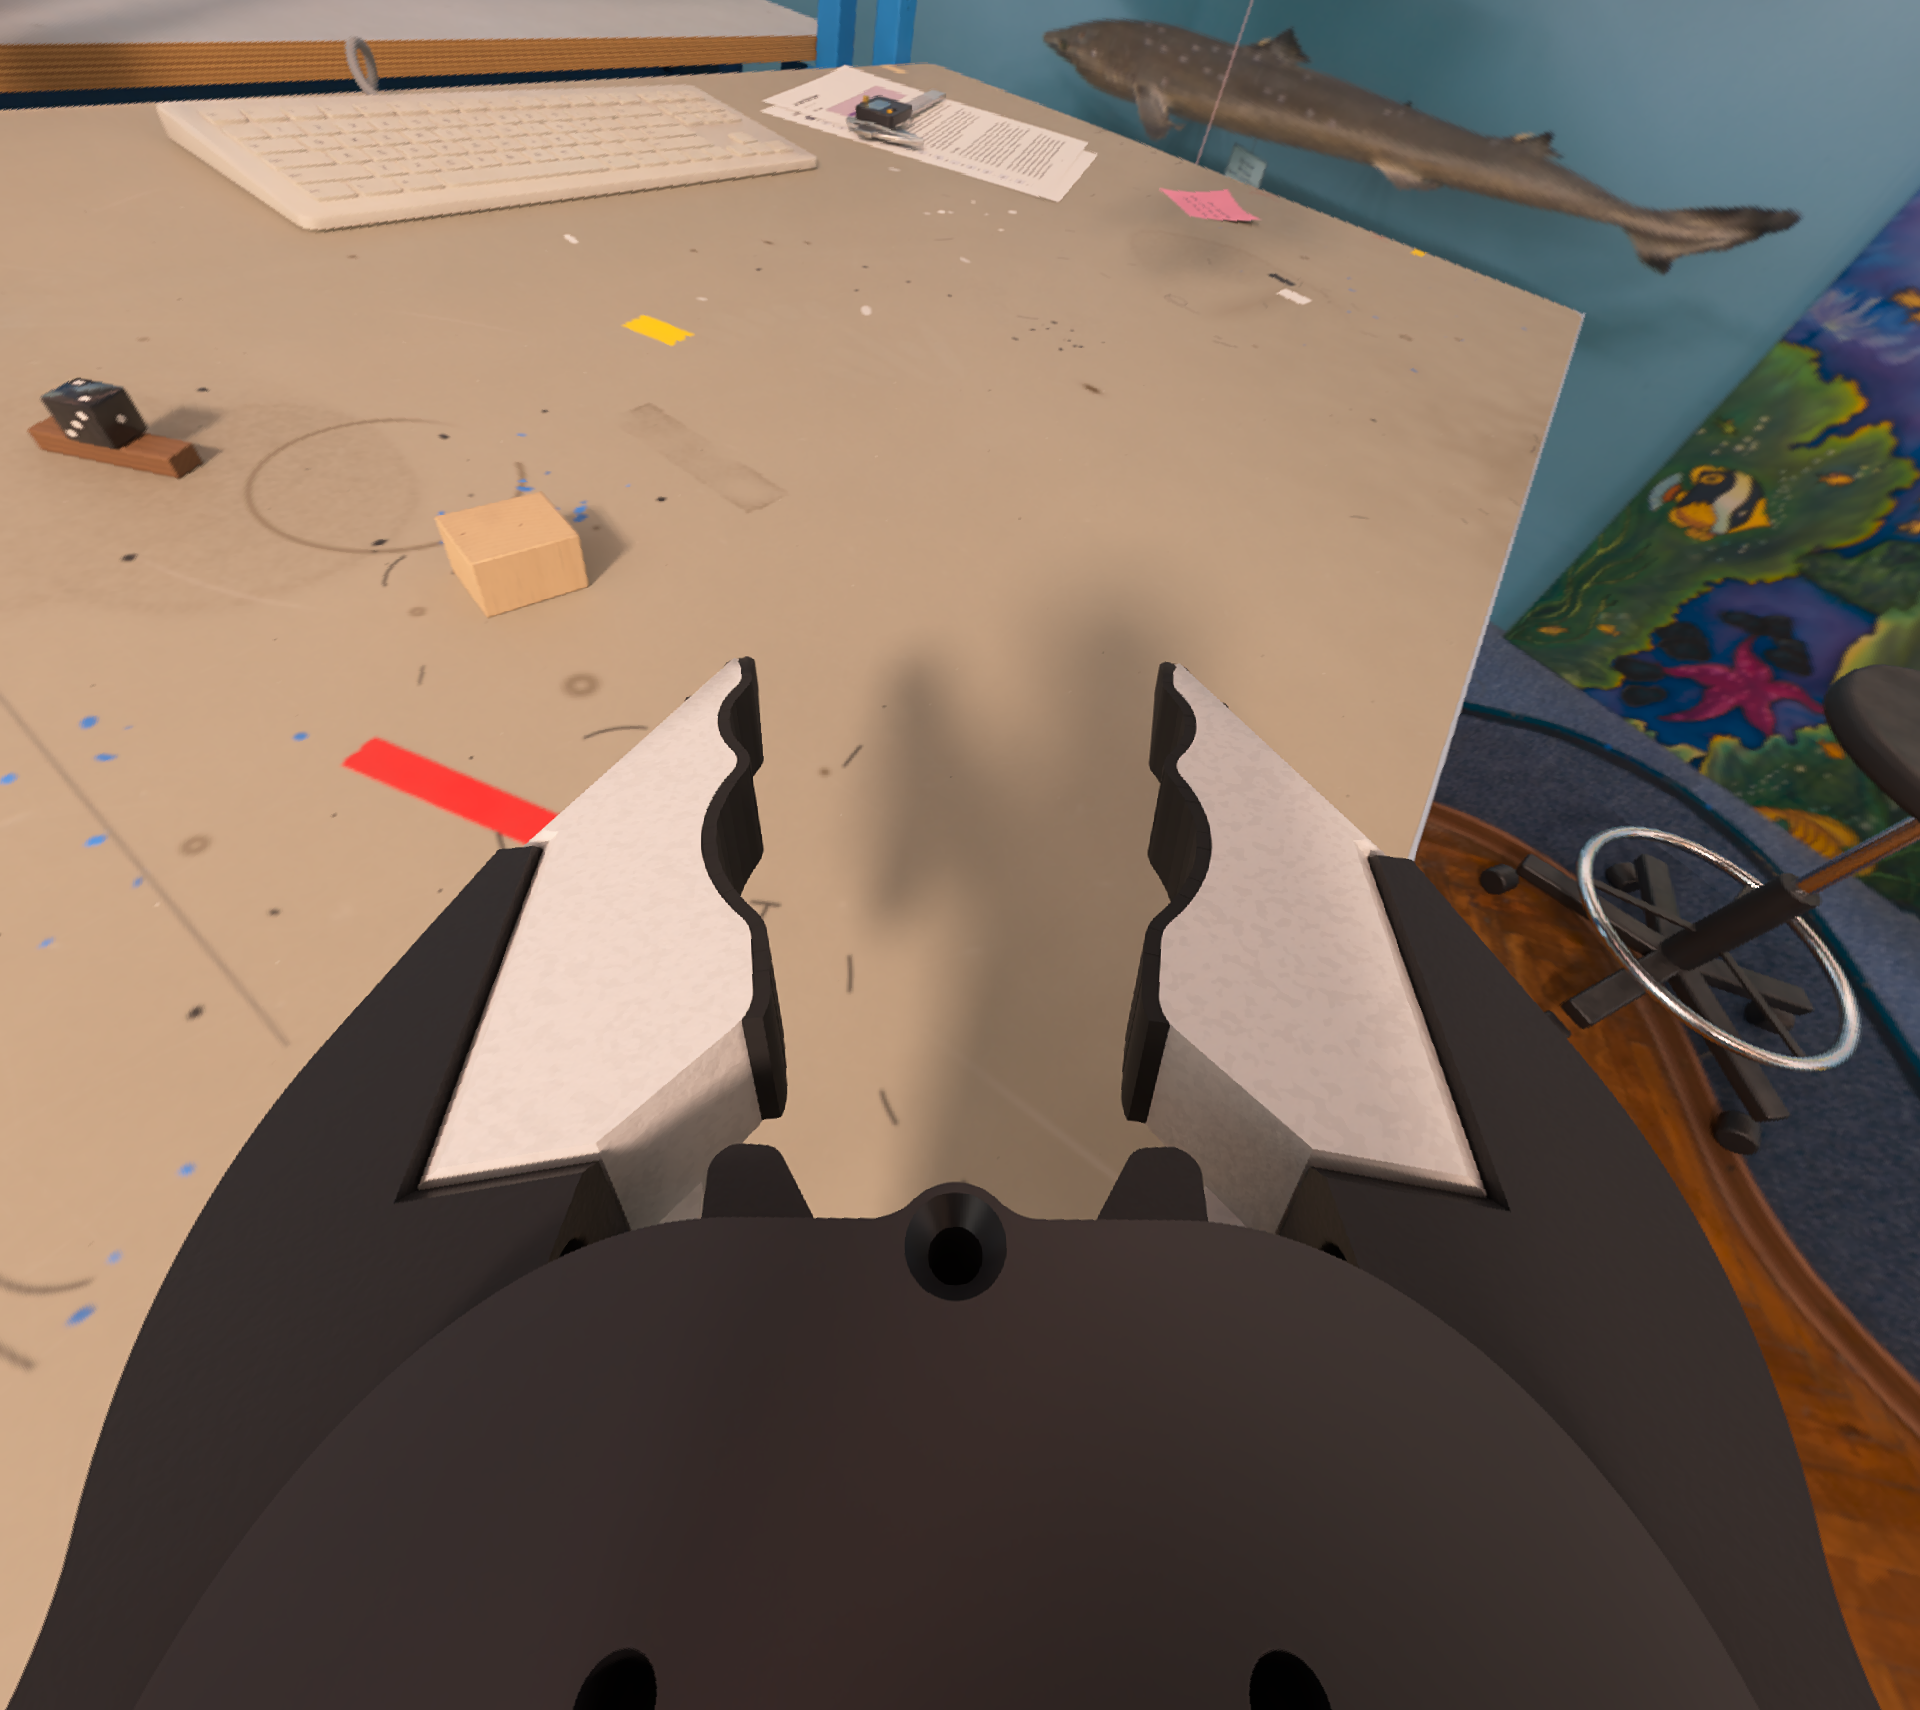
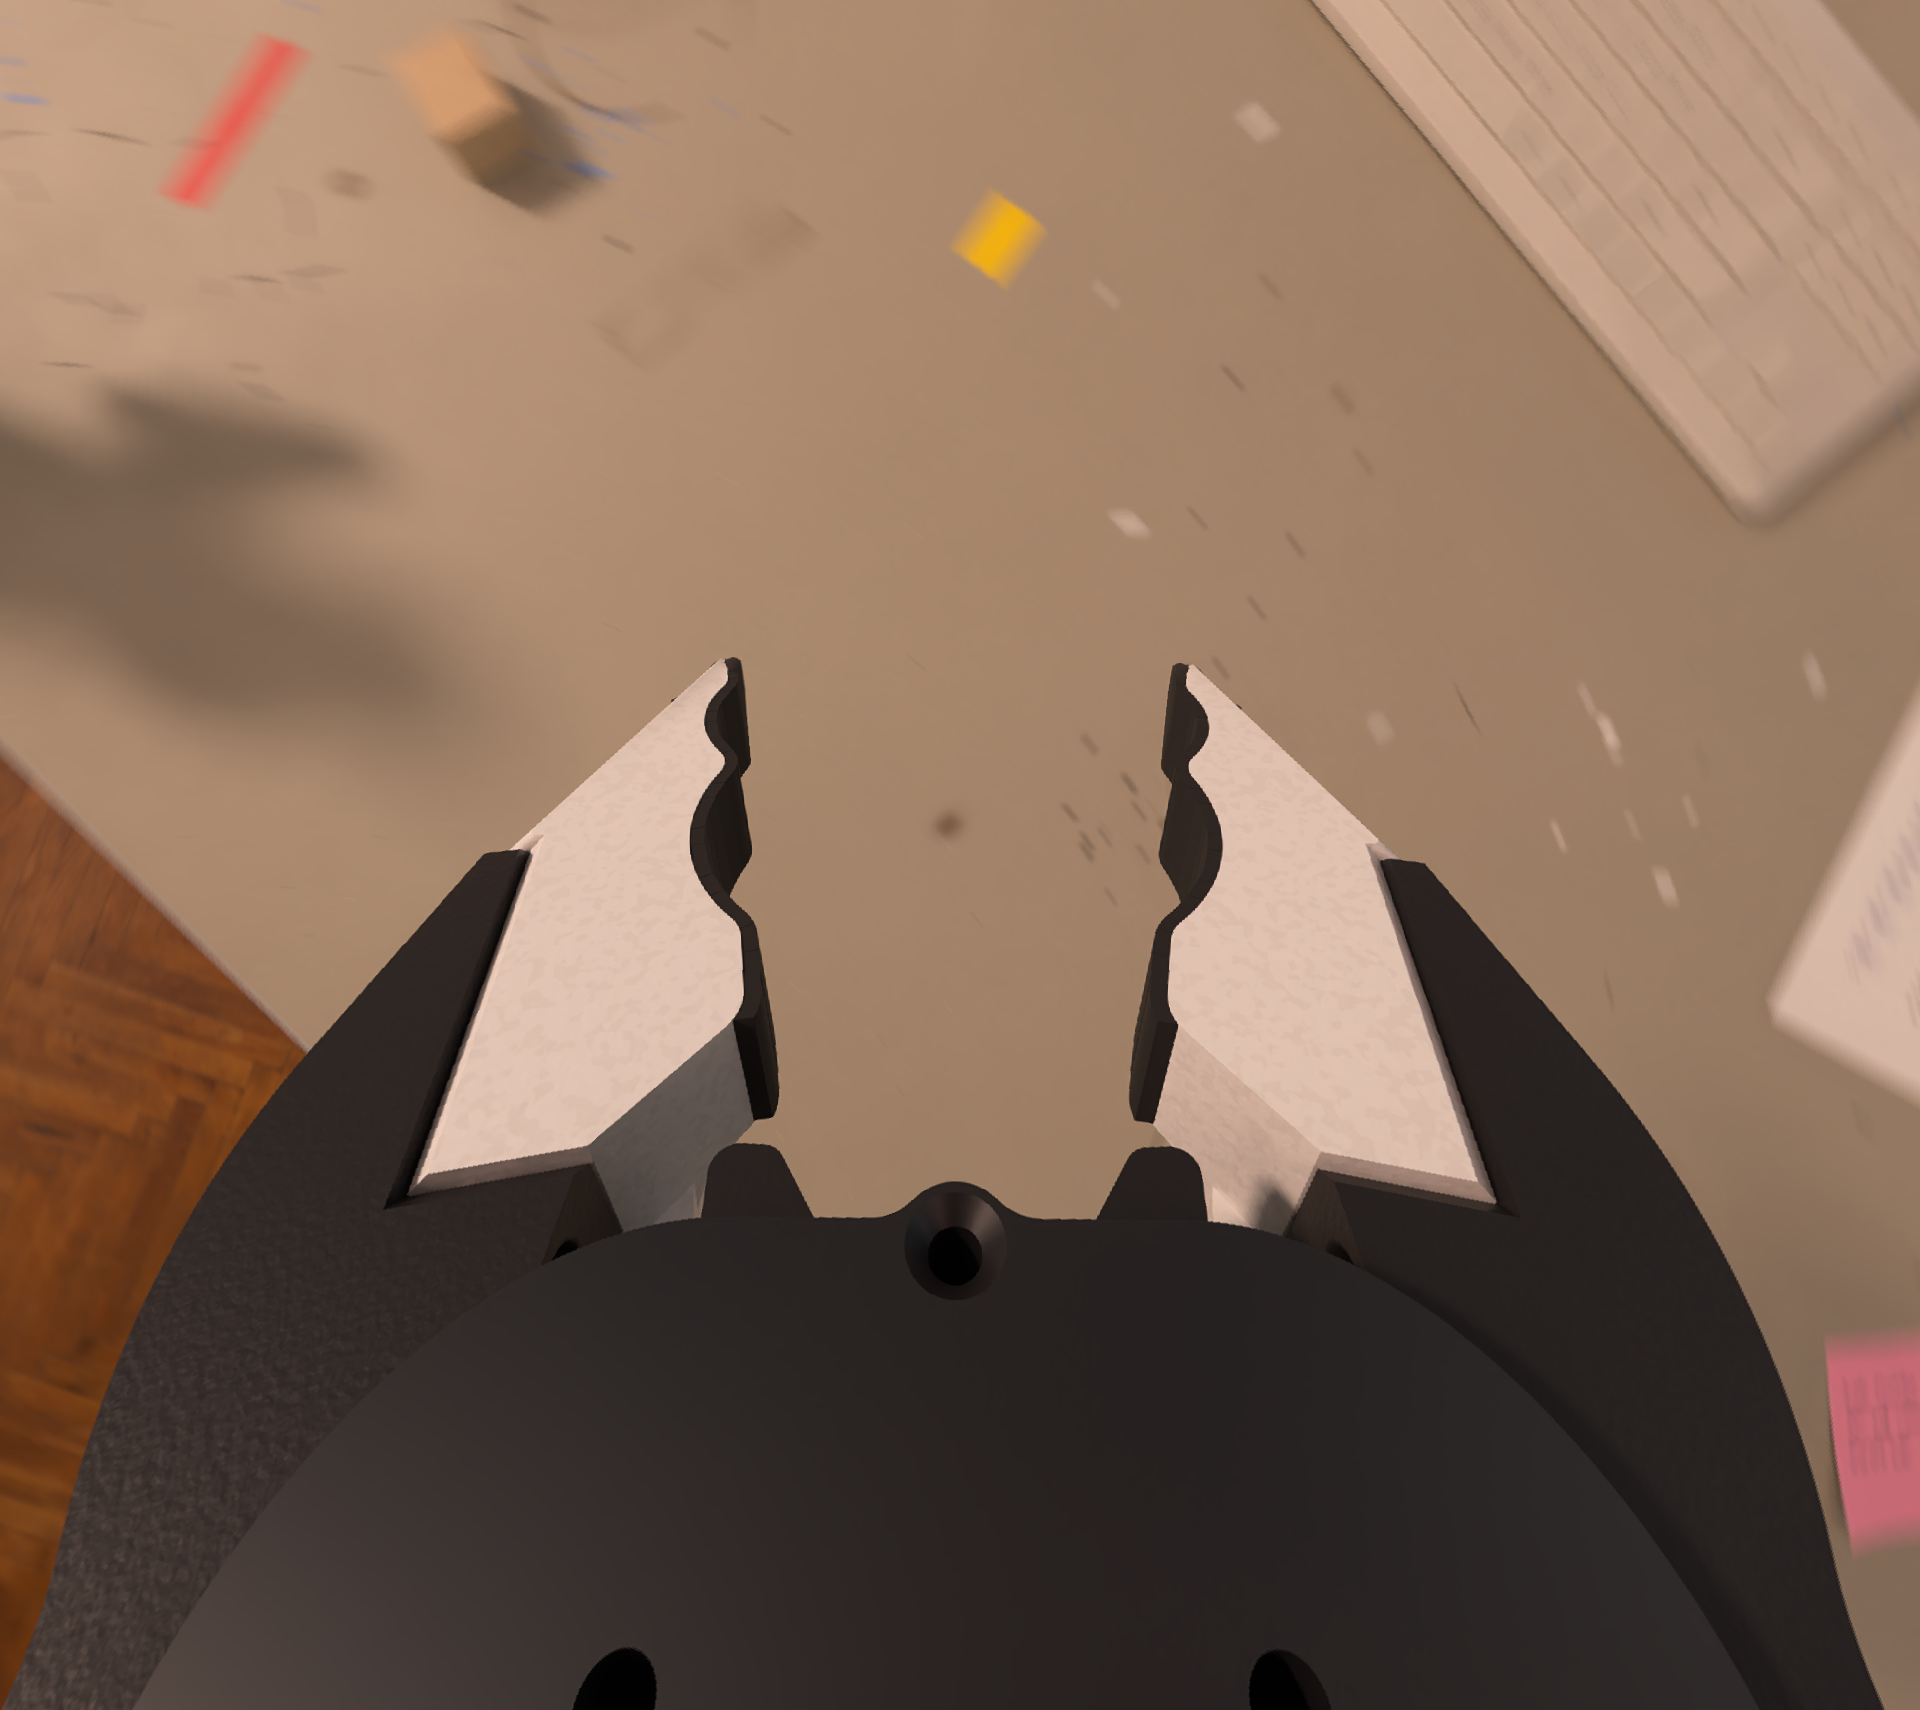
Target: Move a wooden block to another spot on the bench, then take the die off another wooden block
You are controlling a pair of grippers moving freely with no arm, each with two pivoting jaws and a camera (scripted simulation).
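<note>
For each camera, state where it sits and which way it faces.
Left wrist view: on the left tongs, open, looking low across the bench toward the light wooden block, die and keyboard.
Right wrist view: on the right tongs, open, looking steeply down; blurred.
Shared: block, keyboard, yellow tape, red tape.

Workshop: stained bench (image 1: 935,517), tape scraps, keyboard (image 1: 478,148).

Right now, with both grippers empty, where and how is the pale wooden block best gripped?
Probably from above, jaws closing on two opposite vertical side faces of the pale wooden block. It sits flat on the bench, apart from everything else, with its top and sides exposed. The open left gripper would need rotating to match the block's skewed edges.
</note>
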